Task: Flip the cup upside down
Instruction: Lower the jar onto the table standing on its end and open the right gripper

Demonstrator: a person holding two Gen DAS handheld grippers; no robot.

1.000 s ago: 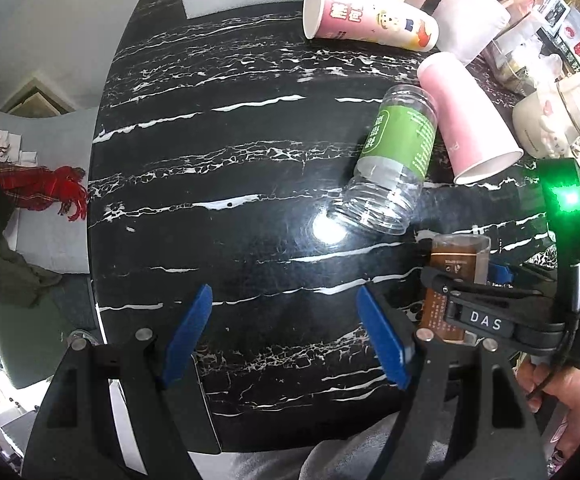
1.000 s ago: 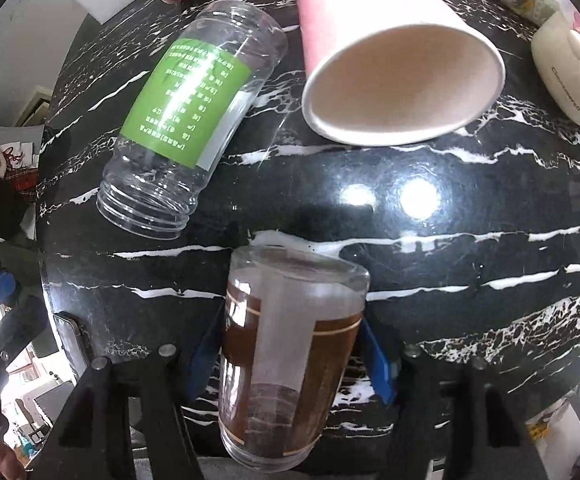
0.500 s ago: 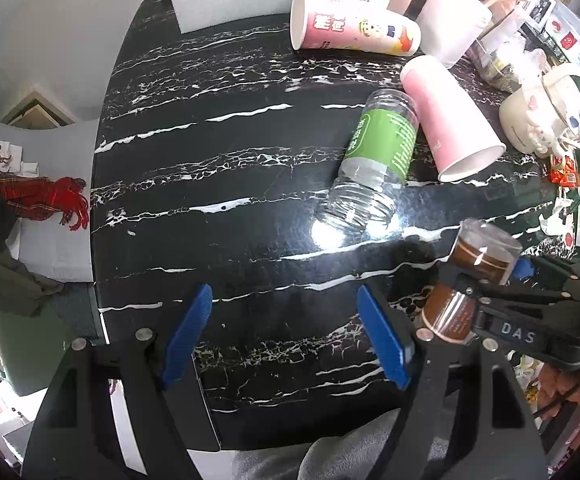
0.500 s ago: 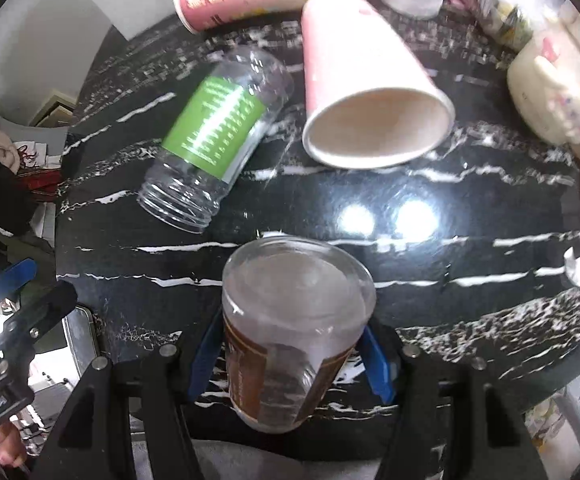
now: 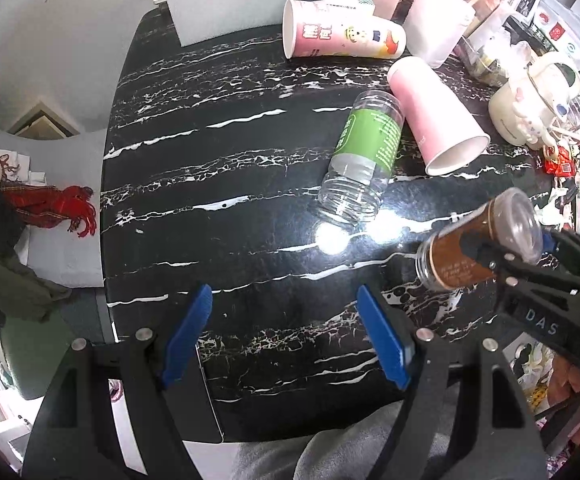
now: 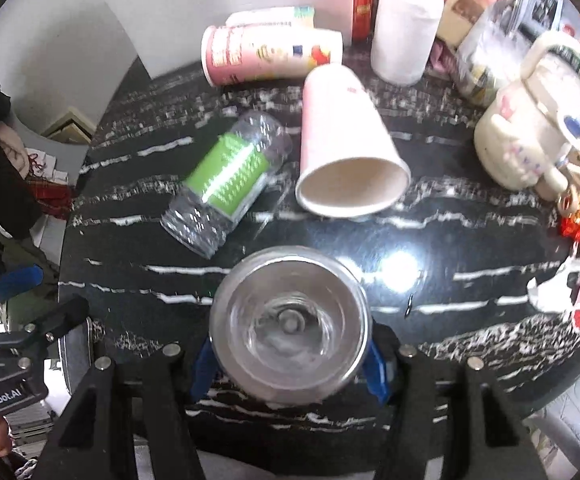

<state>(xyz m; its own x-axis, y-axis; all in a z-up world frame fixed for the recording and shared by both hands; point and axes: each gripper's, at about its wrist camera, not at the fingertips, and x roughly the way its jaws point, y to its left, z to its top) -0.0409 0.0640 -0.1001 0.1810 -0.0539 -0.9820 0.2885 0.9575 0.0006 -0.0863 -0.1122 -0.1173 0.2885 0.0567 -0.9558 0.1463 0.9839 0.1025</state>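
Observation:
A clear cup with a brown label (image 5: pixel 472 248) is held in my right gripper (image 6: pixel 290 356), lifted above the black marble table (image 5: pixel 229 168) and tilted on its side. In the right wrist view its clear round base (image 6: pixel 290 324) faces the camera, between the blue pads. In the left wrist view its open mouth points down-left toward the table. My left gripper (image 5: pixel 281 336) is open and empty over the table's near edge, left of the cup.
A clear bottle with a green label (image 5: pixel 364 160) and a pink paper cup (image 5: pixel 434 112) lie on their sides mid-table. A printed paper cup (image 5: pixel 342 36) lies at the back. A white cup (image 6: pixel 404 32), a cream teapot (image 6: pixel 530 128) and clutter crowd the right.
My right gripper has lifted the brown-label cup off the table and rotated it from standing to lying tilted, base toward the right wrist camera. The left gripper stayed open and pulled back slightly.

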